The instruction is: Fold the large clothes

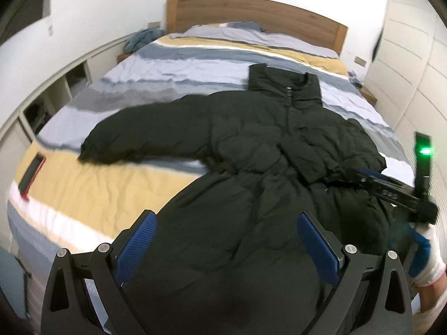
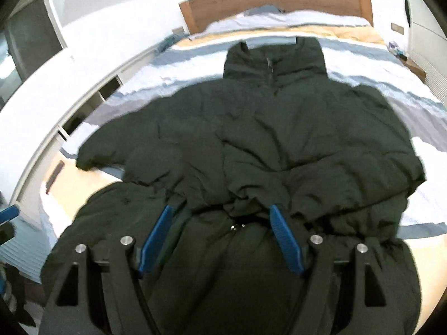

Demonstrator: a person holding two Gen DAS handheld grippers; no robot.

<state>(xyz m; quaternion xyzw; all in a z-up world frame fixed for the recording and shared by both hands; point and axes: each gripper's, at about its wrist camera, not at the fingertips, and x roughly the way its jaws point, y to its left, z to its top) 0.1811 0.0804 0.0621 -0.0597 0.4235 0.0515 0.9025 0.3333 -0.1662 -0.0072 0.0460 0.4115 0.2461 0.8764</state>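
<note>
A dark puffer coat [image 1: 251, 139] lies front up on the bed, its collar [image 1: 285, 83] towards the headboard. One sleeve [image 1: 139, 134] stretches out to the left; the other sleeve [image 2: 349, 167] is folded across the front. My left gripper [image 1: 225, 216] hangs open above the coat's lower part, nothing between its blue pads [image 1: 137, 248]. My right gripper [image 2: 221, 209] is open over the coat's waist at the folded sleeve's cuff, and its pads [image 2: 285, 237] do not pinch the fabric. In the left wrist view the right gripper [image 1: 360, 178] reaches in from the right.
The bed [image 1: 97, 195] has a striped blue, white and yellow cover and a wooden headboard [image 1: 251, 11]. A red-cased phone [image 1: 30, 173] lies near its left edge. Blue cloth [image 1: 142, 39] sits on the far nightstand. White shelves run along the left, a wardrobe [image 1: 405, 55] along the right.
</note>
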